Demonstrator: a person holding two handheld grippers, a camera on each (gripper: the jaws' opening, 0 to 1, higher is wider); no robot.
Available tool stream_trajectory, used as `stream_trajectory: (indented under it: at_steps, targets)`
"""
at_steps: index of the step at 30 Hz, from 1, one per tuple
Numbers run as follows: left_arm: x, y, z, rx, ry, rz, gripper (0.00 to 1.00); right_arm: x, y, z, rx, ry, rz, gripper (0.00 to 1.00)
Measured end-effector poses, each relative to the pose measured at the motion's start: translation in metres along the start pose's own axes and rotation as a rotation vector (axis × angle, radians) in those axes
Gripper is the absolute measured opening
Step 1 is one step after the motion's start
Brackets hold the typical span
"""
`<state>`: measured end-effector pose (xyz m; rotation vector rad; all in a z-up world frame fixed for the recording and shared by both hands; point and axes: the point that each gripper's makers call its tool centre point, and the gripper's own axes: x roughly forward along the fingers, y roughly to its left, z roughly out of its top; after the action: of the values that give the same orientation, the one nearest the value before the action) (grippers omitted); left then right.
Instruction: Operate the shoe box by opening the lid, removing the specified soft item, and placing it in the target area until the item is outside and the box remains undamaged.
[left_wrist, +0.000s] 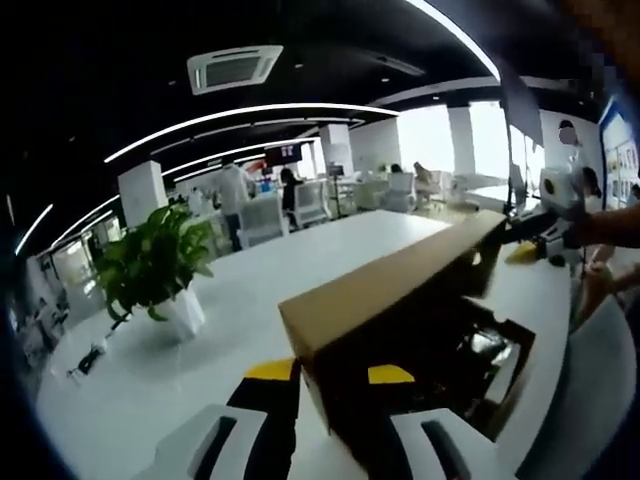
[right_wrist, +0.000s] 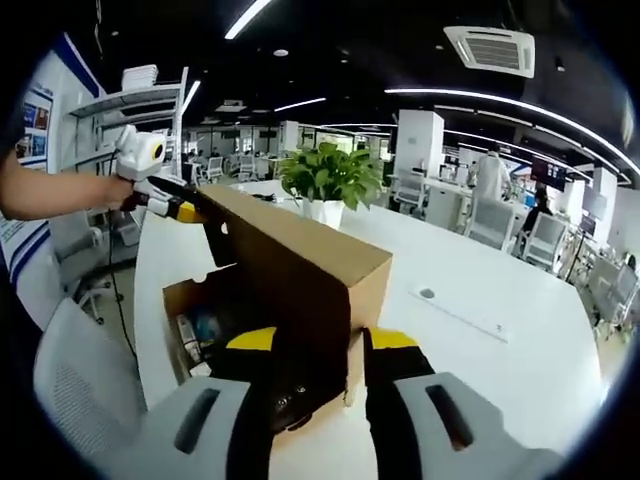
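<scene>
The brown cardboard lid (left_wrist: 390, 290) of the shoe box is raised and tilted over the open box (left_wrist: 505, 385). My left gripper (left_wrist: 330, 372) is shut on the near end of the lid, the end wall between its yellow-tipped jaws. My right gripper (left_wrist: 545, 240) holds the far end. In the right gripper view the lid (right_wrist: 300, 250) runs away from my right gripper (right_wrist: 320, 340), which grips its end, to my left gripper (right_wrist: 165, 200). Under it the box (right_wrist: 180, 300) shows dim, mixed contents (right_wrist: 200, 330); I cannot make out the soft item.
The box stands on a long white table (left_wrist: 230, 310) near its rounded end. A potted plant (right_wrist: 330, 175) in a white pot stands just beyond the lid. A white mesh chair (right_wrist: 70, 390) is beside the table edge. A person's forearm (right_wrist: 50, 190) holds the left gripper.
</scene>
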<state>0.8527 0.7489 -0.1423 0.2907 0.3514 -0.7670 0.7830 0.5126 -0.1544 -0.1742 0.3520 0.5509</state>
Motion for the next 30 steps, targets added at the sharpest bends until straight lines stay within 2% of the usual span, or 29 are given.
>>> stream_trajectory:
  at_steps: [4,8,16,25,30]
  targets:
    - [0.004,0.012,0.000,-0.004,-0.002,0.021,0.17,0.003,-0.007,0.001,-0.019,0.008,-0.021,0.24]
    - [0.007,0.027,0.000,0.005,0.003,0.067,0.08,0.008,-0.017,0.002,-0.019,0.015,-0.047,0.19]
    - [0.015,0.037,0.001,-0.010,0.004,0.080,0.07,0.011,-0.029,0.003,-0.009,0.006,-0.064,0.17]
    - [0.019,0.036,0.003,-0.012,-0.003,0.082,0.07,0.015,-0.033,-0.016,0.011,0.042,-0.076,0.16]
    - [0.024,0.039,0.004,-0.014,-0.004,0.084,0.07,0.016,-0.034,-0.032,0.017,0.078,-0.080,0.16]
